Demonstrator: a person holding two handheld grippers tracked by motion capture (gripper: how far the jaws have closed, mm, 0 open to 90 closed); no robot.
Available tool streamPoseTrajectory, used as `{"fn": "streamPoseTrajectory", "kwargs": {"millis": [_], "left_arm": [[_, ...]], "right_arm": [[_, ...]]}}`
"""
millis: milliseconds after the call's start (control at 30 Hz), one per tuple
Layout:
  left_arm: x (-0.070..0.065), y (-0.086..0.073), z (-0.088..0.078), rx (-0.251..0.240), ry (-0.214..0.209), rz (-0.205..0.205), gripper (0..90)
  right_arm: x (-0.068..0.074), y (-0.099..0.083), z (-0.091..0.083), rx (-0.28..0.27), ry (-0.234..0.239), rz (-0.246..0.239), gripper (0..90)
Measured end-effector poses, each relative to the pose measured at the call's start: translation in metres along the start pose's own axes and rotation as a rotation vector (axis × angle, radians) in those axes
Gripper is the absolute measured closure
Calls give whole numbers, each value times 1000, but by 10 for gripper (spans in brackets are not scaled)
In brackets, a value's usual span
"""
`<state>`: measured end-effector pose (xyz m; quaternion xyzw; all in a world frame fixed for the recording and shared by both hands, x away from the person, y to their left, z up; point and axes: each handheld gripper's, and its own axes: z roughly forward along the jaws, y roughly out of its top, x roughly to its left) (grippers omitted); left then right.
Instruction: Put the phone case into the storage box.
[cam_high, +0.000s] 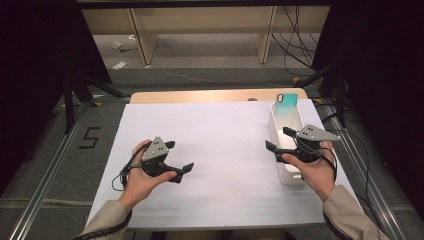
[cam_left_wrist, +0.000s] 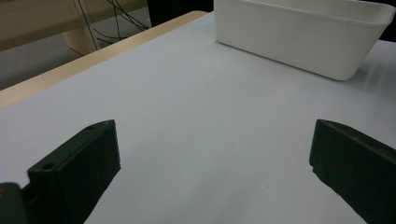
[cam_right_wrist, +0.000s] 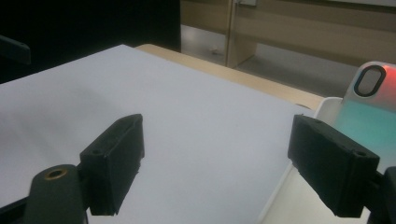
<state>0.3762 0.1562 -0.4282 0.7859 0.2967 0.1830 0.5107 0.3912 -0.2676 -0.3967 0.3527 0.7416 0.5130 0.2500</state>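
Note:
A person holds a black gripper in each hand over a white sheet (cam_high: 220, 150). My left gripper (cam_high: 181, 156) hovers at the left of the sheet, open, with nothing between its fingers; in the left gripper view (cam_left_wrist: 212, 140) its jaws stand wide apart above bare sheet. My right gripper (cam_high: 278, 138) is open at the near left wall of a long white bin (cam_high: 280, 172), with nothing held. The right gripper view (cam_right_wrist: 217, 126) has one jaw over the sheet and one over the bin's rim (cam_right_wrist: 327, 105). A teal phone case (cam_high: 286, 103) (cam_right_wrist: 373, 112) stands upright at the bin's far end.
The bin (cam_left_wrist: 299, 37) lies along the right side of the sheet, ahead of the left gripper. A wooden table edge (cam_high: 200, 96) runs behind the sheet. Beyond it are cables on the floor (cam_high: 300, 55) and wooden shelf legs (cam_high: 142, 40).

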Motion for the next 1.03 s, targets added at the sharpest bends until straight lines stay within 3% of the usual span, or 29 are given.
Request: {"fn": "streamPoseTrajectory", "kwargs": {"millis": [1033], "left_arm": [[1,0,1,-4,-3,-2,10]], "right_arm": [[2,-5,-6,-10,7,-8,190]]}}
